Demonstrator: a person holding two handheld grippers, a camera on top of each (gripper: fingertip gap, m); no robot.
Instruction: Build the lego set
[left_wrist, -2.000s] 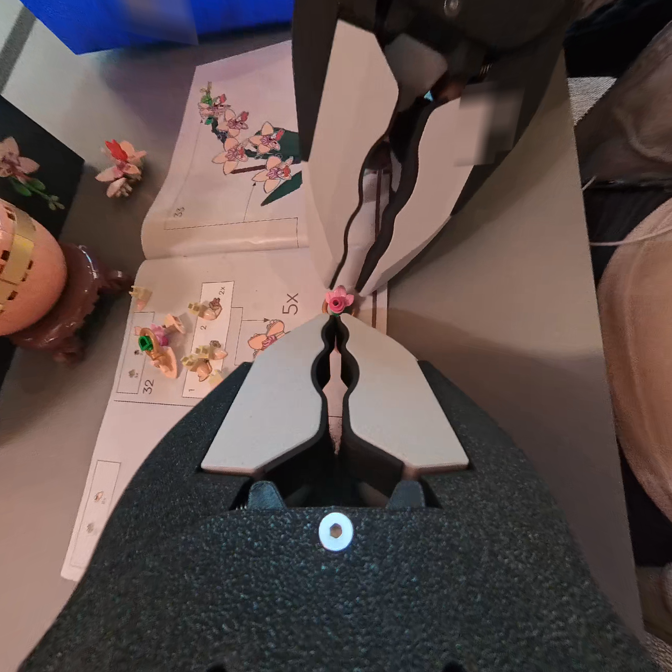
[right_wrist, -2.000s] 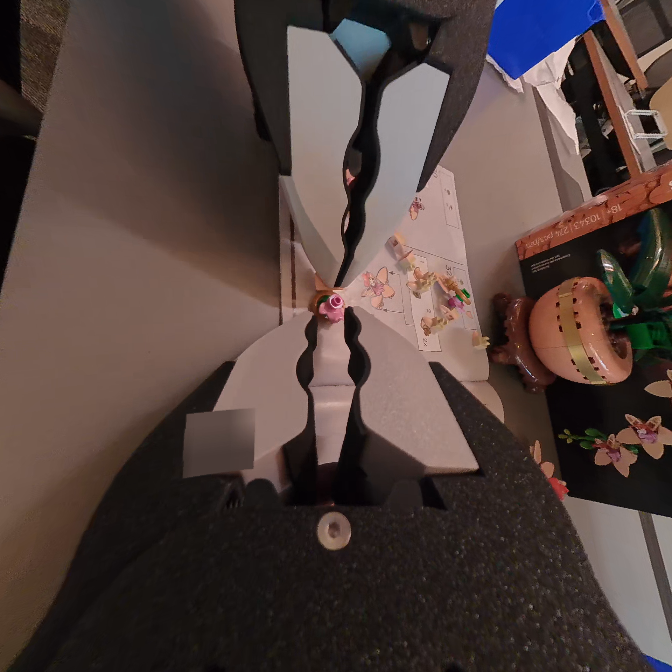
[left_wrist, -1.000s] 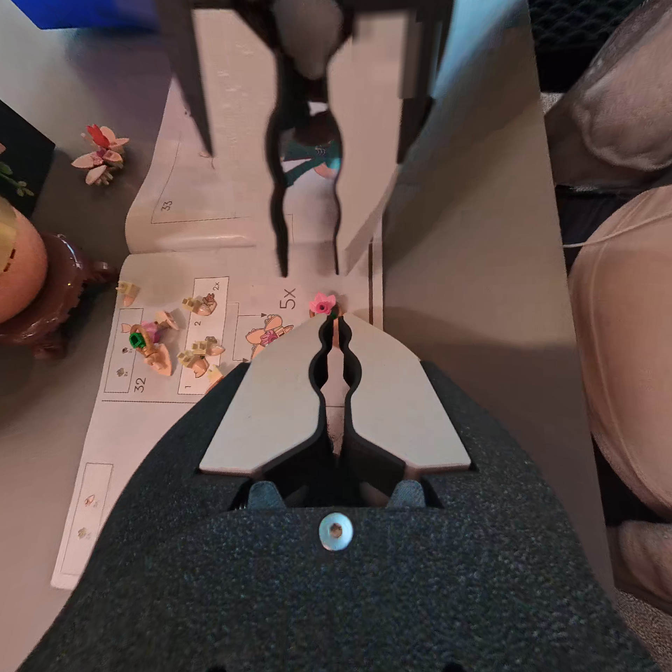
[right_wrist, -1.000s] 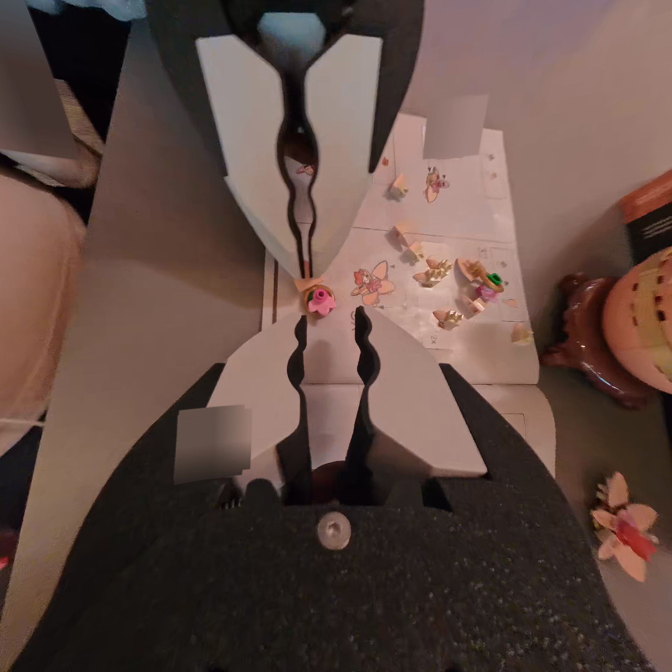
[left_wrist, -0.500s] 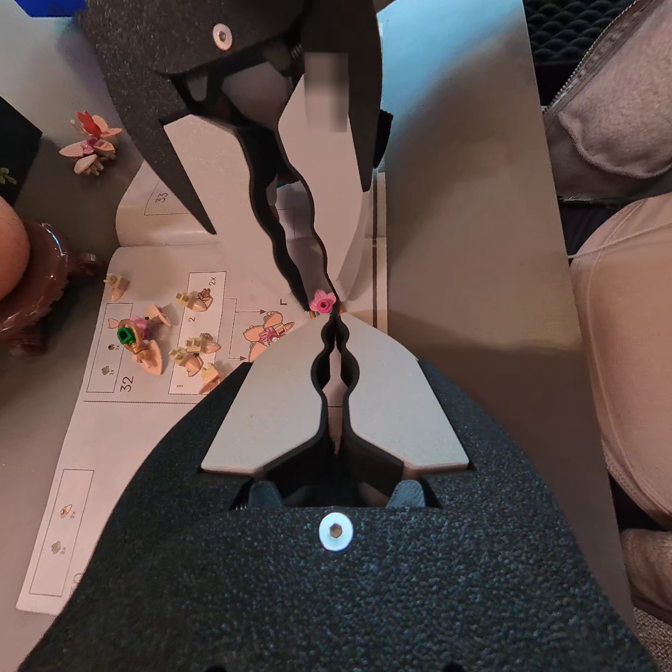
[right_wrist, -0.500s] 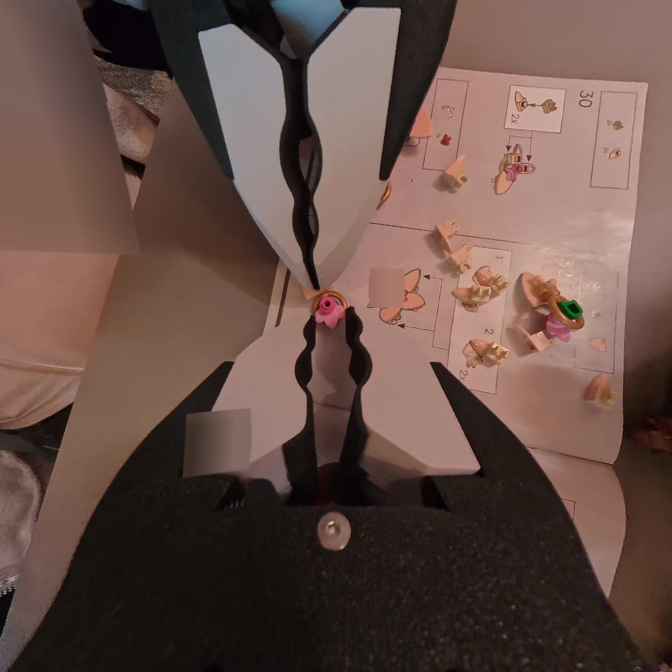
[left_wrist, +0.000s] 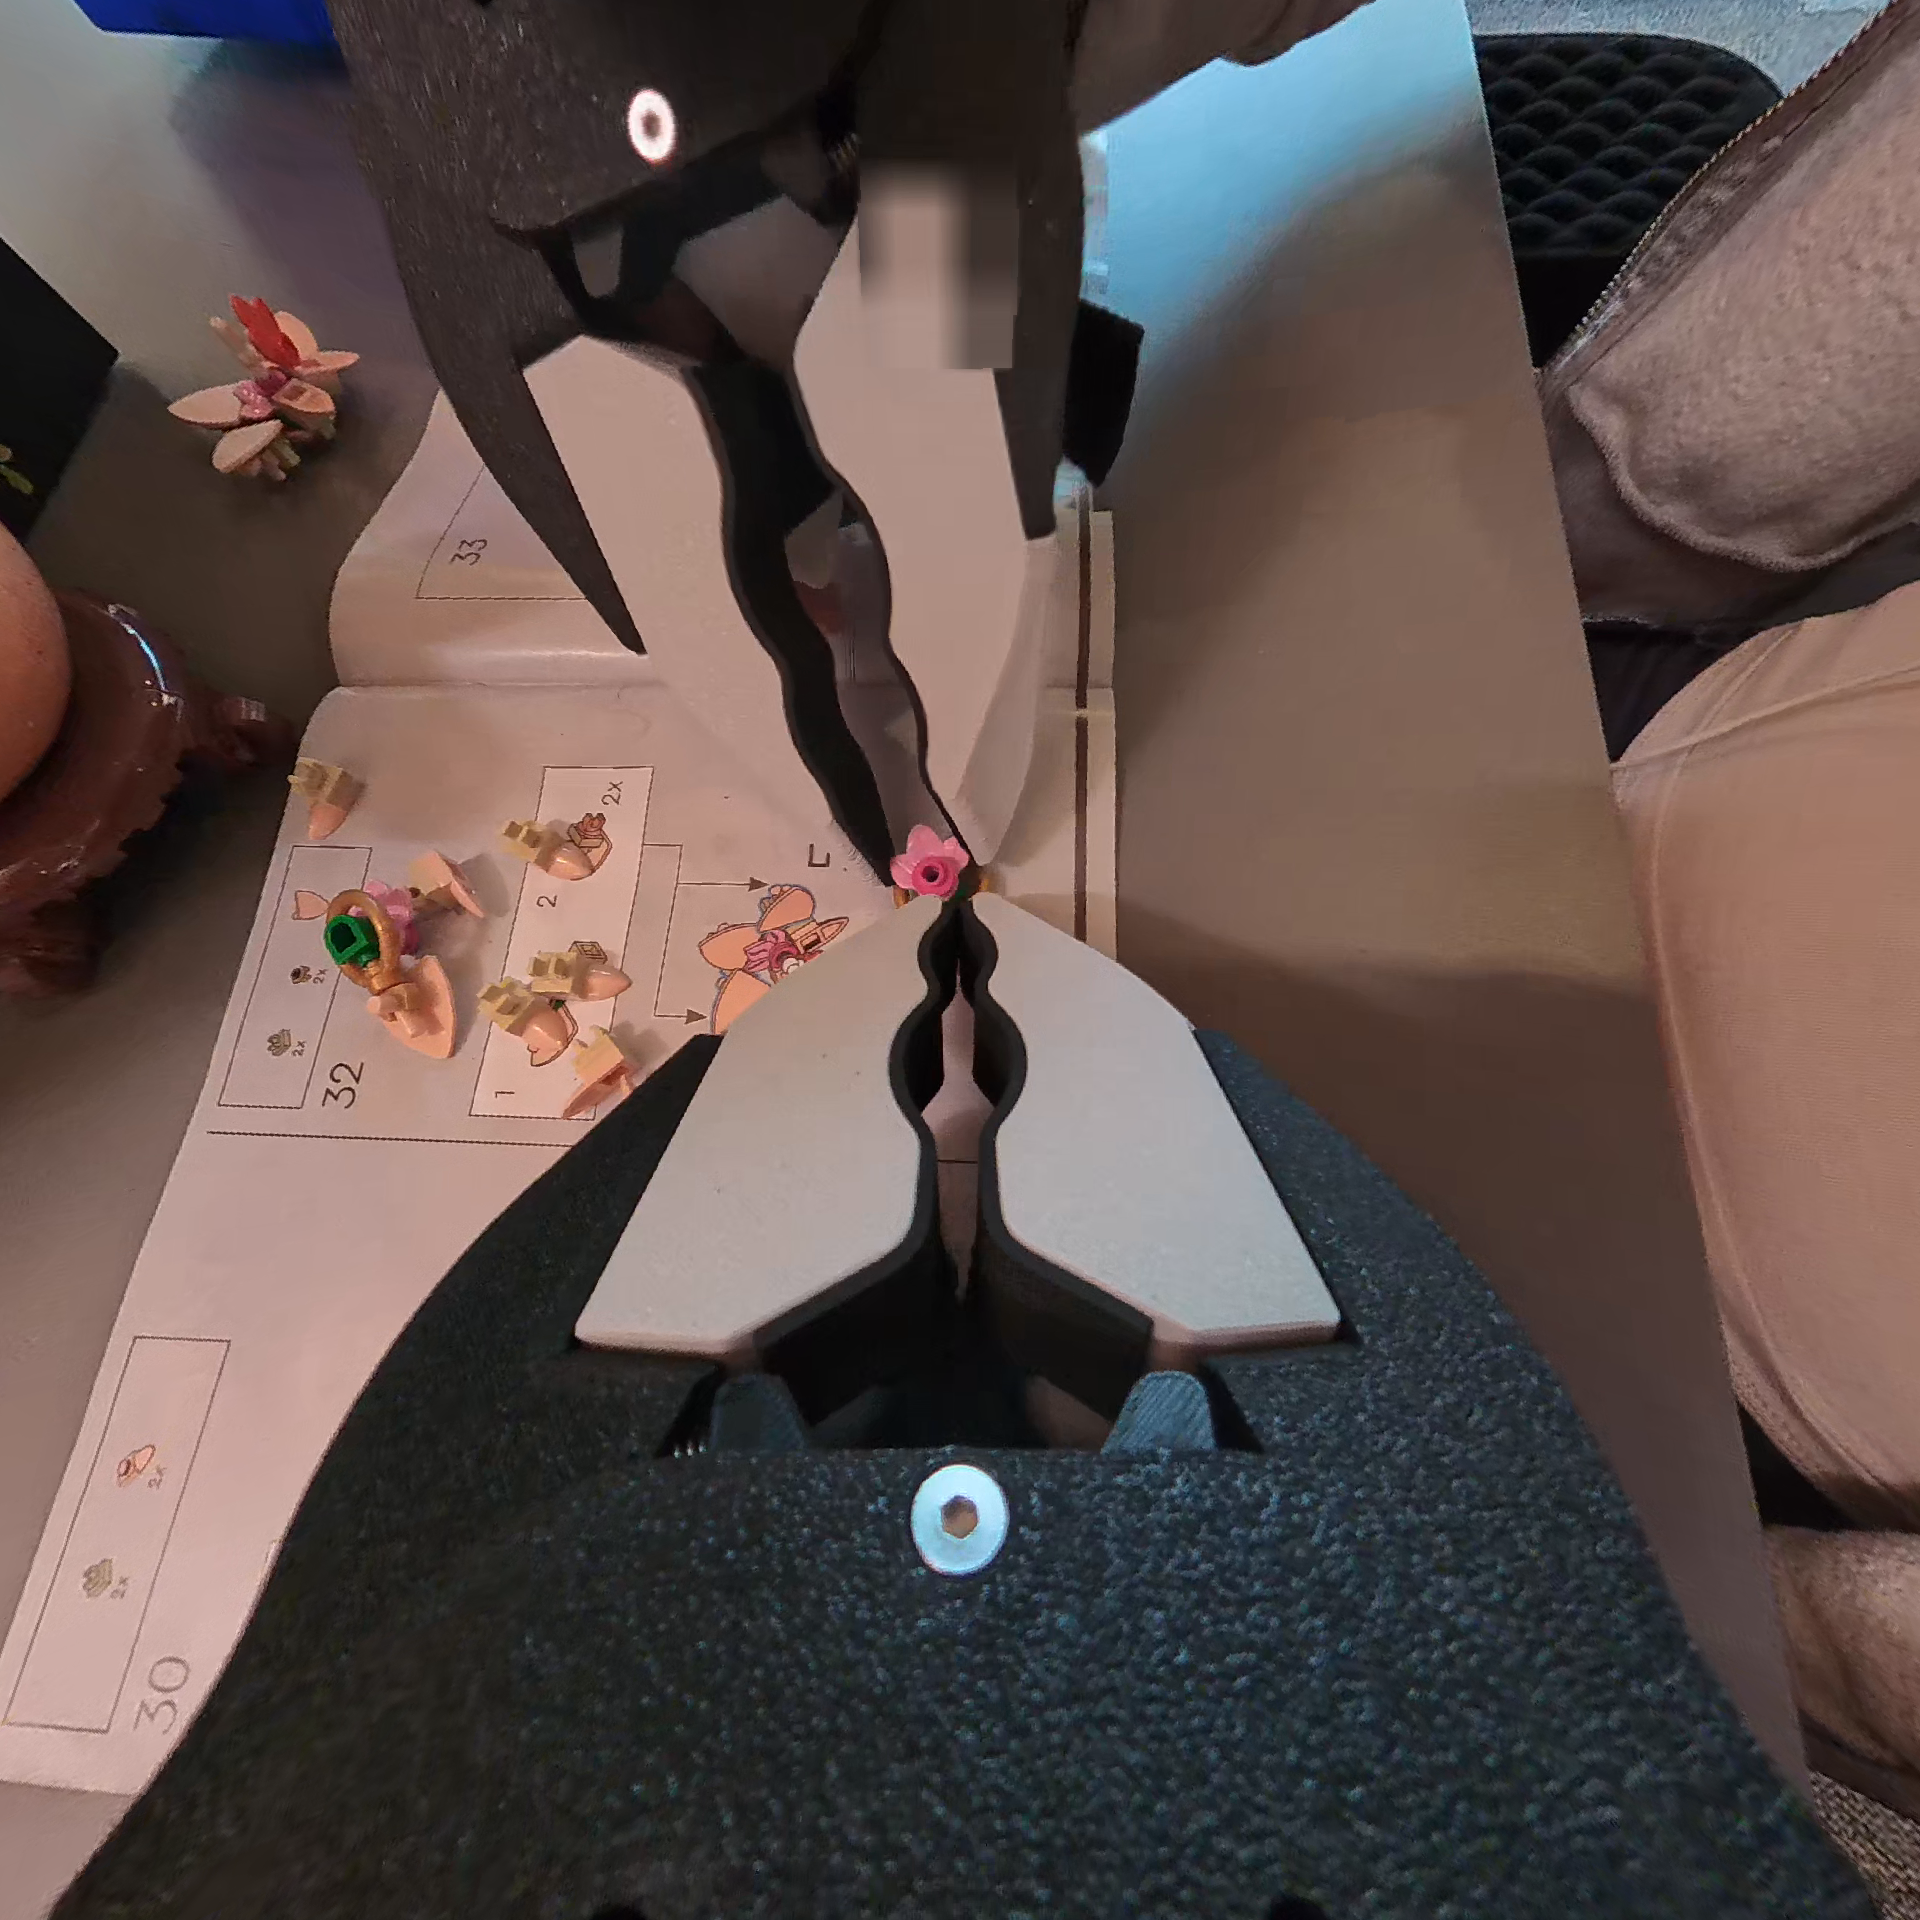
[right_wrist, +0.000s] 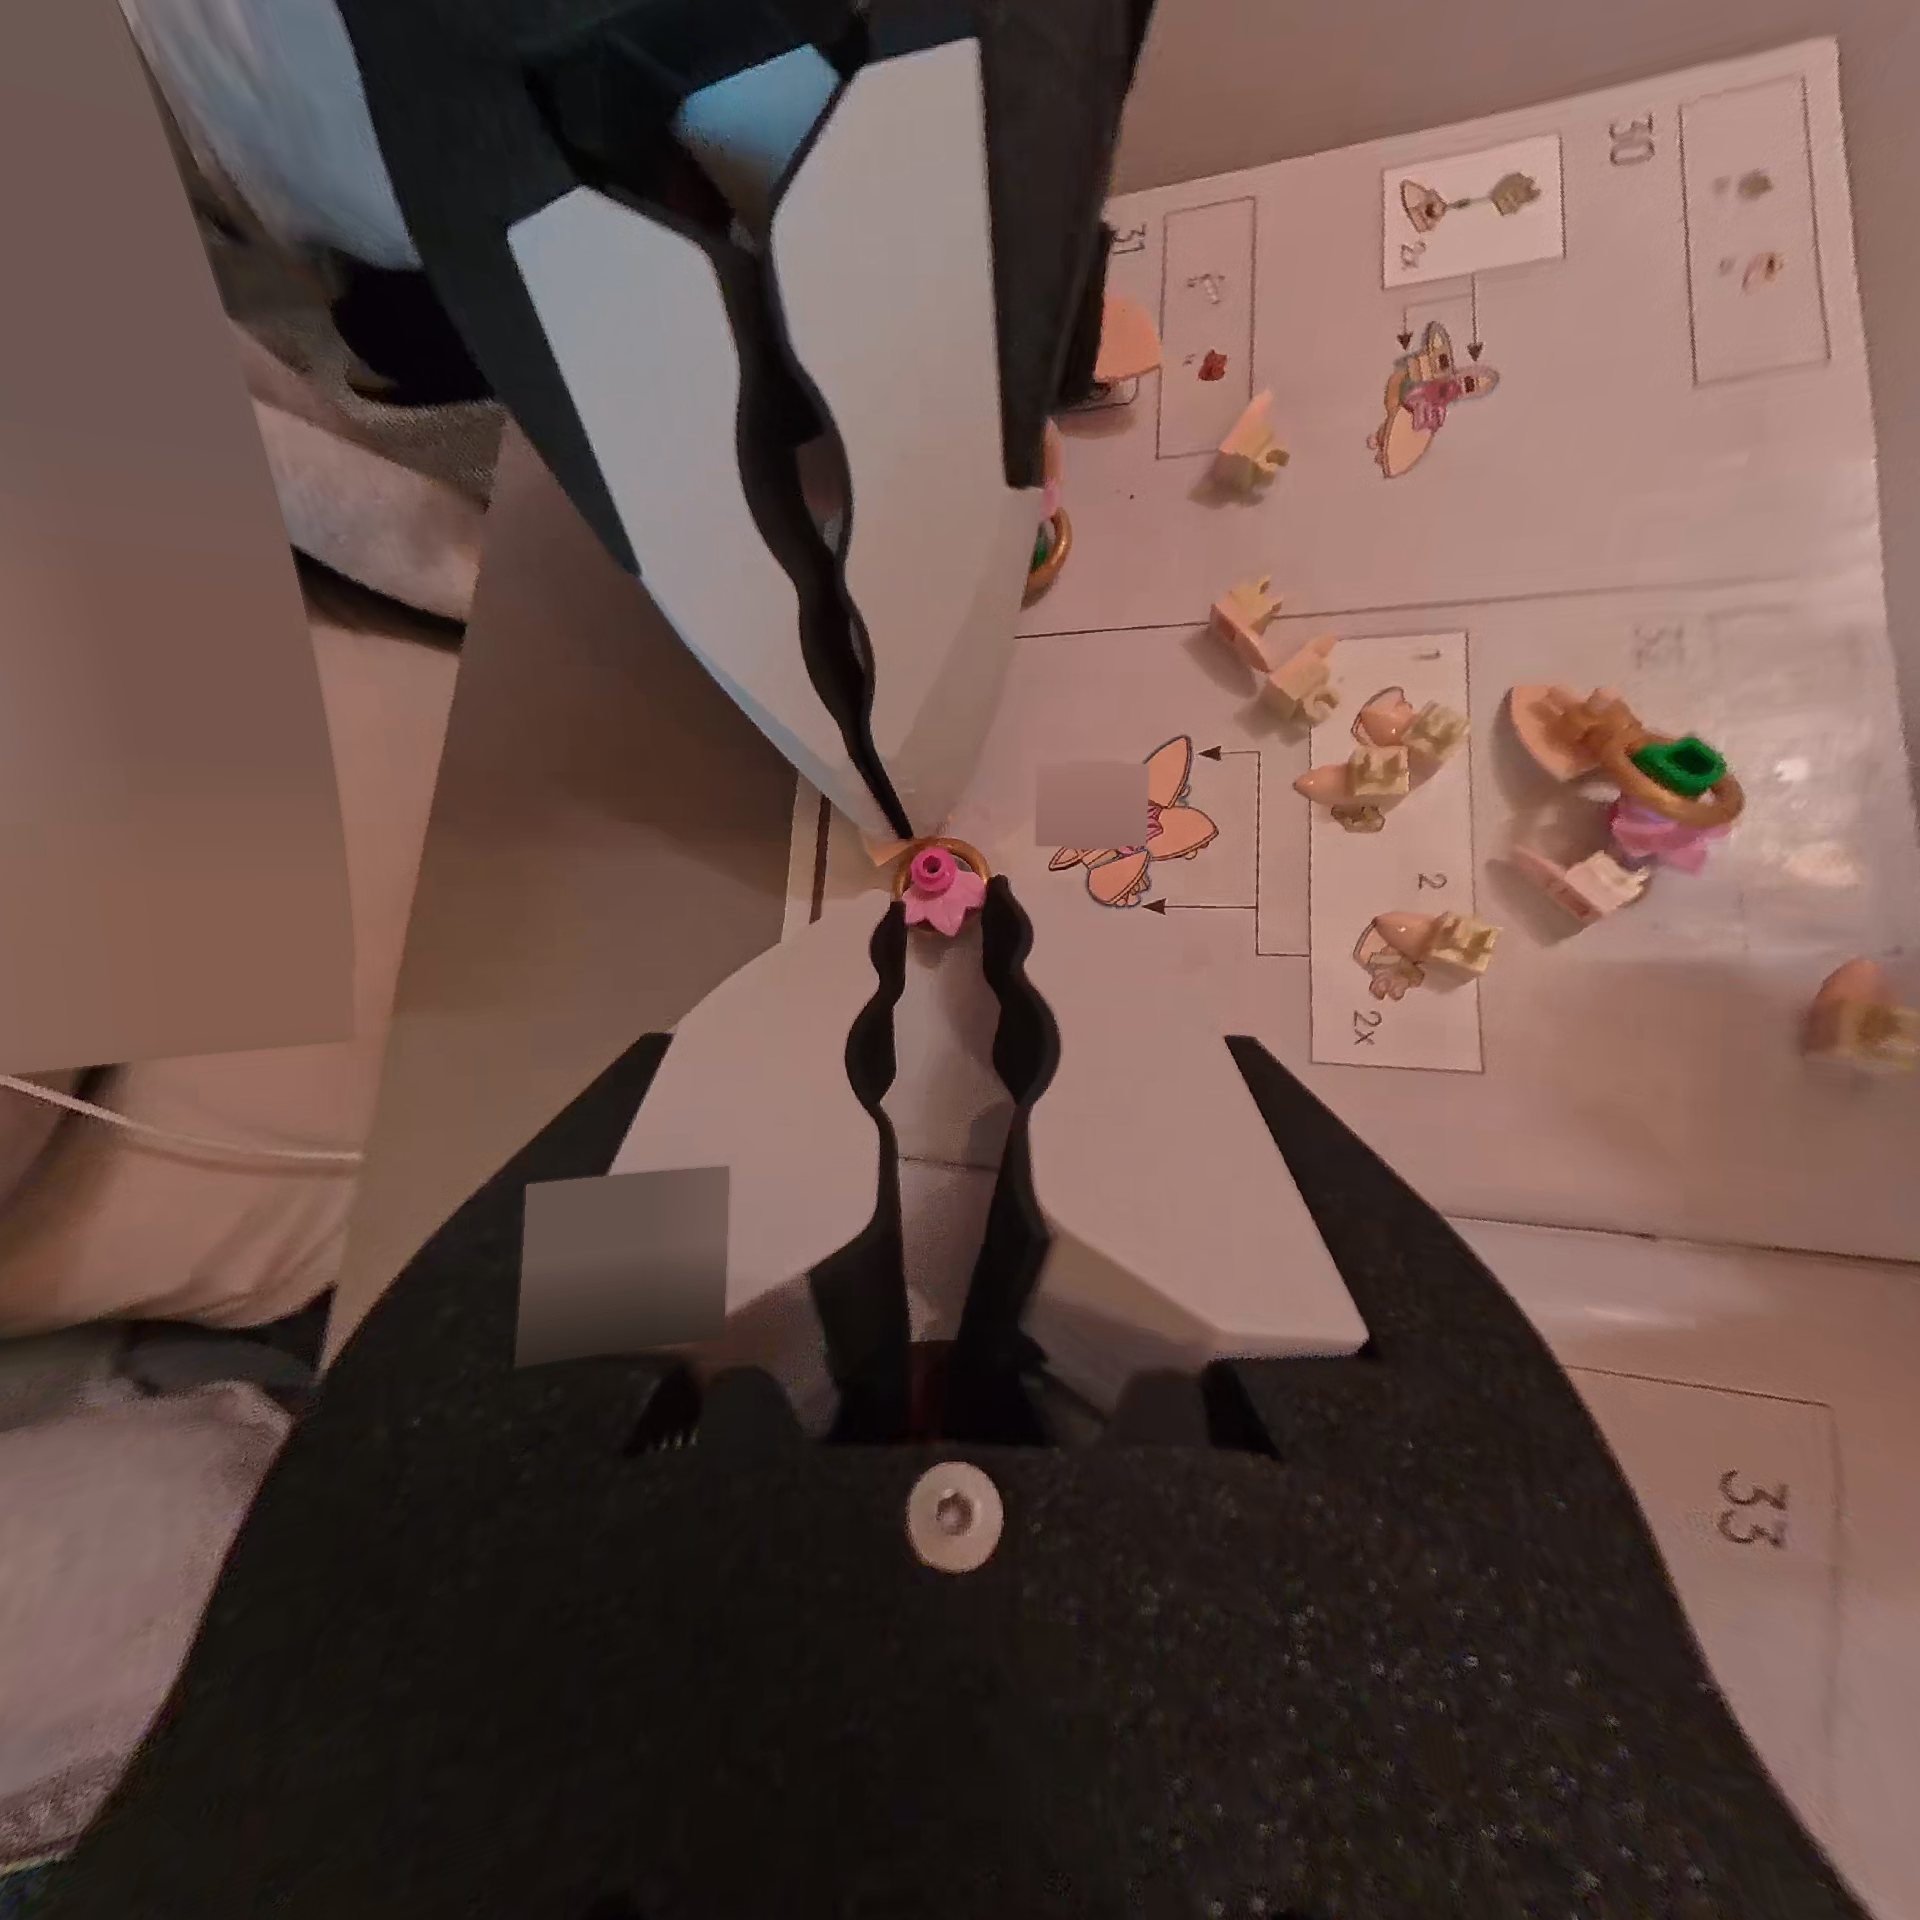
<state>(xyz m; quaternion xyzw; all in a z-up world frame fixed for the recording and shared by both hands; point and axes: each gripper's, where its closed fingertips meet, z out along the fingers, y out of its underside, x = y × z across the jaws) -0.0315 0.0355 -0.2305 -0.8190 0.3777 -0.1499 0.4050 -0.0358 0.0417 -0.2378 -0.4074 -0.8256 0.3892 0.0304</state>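
Observation:
My left gripper (left_wrist: 951, 902) is shut on a small gold ring piece (right_wrist: 971, 854) and holds it over the open instruction booklet (left_wrist: 727, 727). A pink flower piece (left_wrist: 928, 862) sits on the ring. My right gripper (right_wrist: 943, 902) meets it tip to tip, and its fingertips (right_wrist: 896, 925) press on both sides of the pink flower (right_wrist: 940, 896). In the left wrist view the right gripper (left_wrist: 928, 831) comes down from above. In the right wrist view the left gripper (right_wrist: 902, 826) comes down from above.
Several loose cream and peach petal pieces (left_wrist: 551, 997) lie on the booklet, with a partly built flower carrying a green stud (left_wrist: 351, 940). A finished flower (left_wrist: 265, 390) and a brown pot base (left_wrist: 94, 790) stand at the left. A person's lap (left_wrist: 1787, 987) is at the right. My left and right fingertips are right by each other.
My right gripper opened, drew back, swung round, then came back and narrowed onto the pink flower from a new angle. My left gripper kept its hold and barely moved.

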